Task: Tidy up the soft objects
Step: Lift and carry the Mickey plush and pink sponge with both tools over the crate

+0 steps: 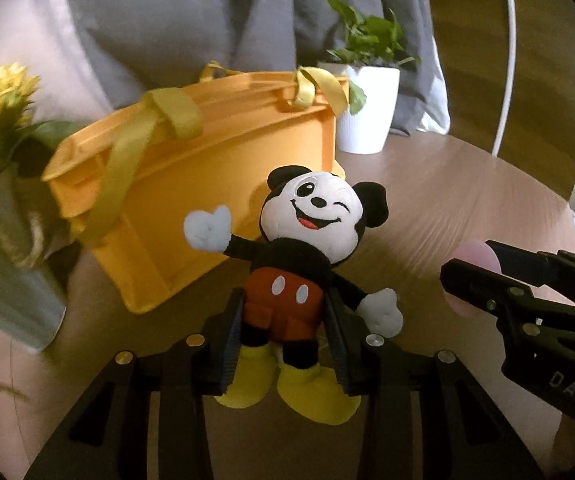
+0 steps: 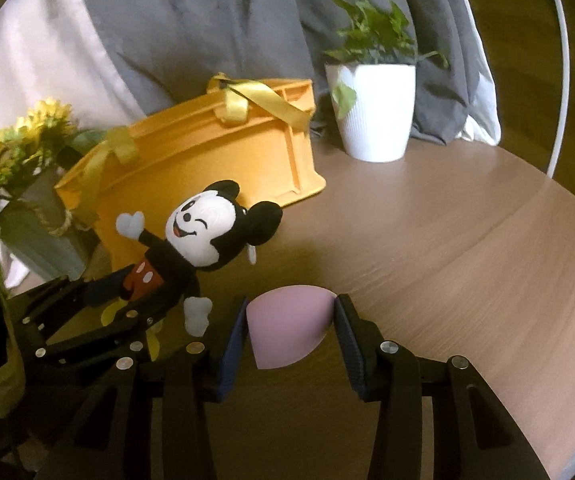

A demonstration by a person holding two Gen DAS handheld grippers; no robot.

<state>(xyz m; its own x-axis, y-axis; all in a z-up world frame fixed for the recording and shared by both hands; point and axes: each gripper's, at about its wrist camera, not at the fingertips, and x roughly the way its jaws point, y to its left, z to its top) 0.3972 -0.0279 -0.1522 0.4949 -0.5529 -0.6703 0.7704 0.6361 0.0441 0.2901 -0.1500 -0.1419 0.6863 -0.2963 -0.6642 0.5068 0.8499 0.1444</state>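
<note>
Left wrist: left tool clamps plush at hips, right tool pinches pink sponge; lift both above bin rim before releasing.

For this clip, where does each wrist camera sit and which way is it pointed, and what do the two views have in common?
Left wrist: sits behind the left gripper, facing forward along its fingers toward the Mickey plush it clamps and the orange basket; the right gripper enters from the right.
Right wrist: sits behind the right gripper, facing forward along its fingers at the pink sponge it squeezes; the left gripper shows at left.
Shared: plush, basket, white plant pot, sunflower pot, wooden table.
</note>
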